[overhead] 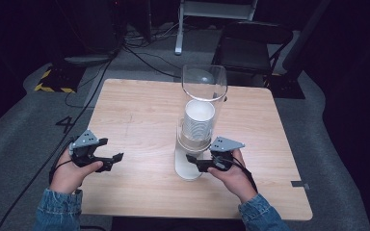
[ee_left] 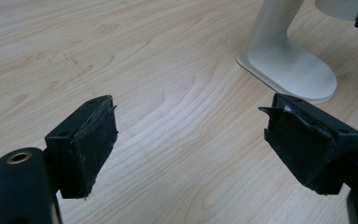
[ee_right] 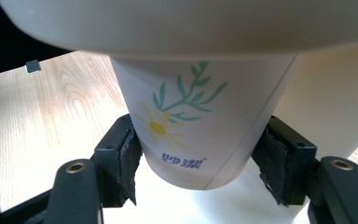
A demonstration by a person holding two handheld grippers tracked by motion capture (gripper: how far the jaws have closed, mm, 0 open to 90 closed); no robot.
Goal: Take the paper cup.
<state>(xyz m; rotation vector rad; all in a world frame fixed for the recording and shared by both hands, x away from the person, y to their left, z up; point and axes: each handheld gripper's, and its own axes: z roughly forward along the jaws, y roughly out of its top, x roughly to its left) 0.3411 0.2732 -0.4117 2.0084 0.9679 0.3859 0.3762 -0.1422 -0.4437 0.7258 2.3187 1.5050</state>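
A white cup dispenser (overhead: pixel 196 130) stands mid-table, with a clear tube on top holding a stack of paper cups (overhead: pixel 198 122) and a white oval base (ee_left: pixel 289 70). The lowest paper cup (ee_right: pixel 191 126), white with a flower print, hangs out of the dispenser's bottom. My right gripper (overhead: pixel 196 163) is at the dispenser's foot, and in the right gripper view both pads press on the sides of that cup. My left gripper (overhead: pixel 113 161) hovers over bare wood to the left of the dispenser, jaws wide apart with nothing between them (ee_left: pixel 191 140).
The wooden table (overhead: pixel 139 110) has bare surface all round the dispenser. Beyond the far edge there is a dark folding chair (overhead: pixel 253 45), cables on the grey floor and a white stand (overhead: pixel 212 14).
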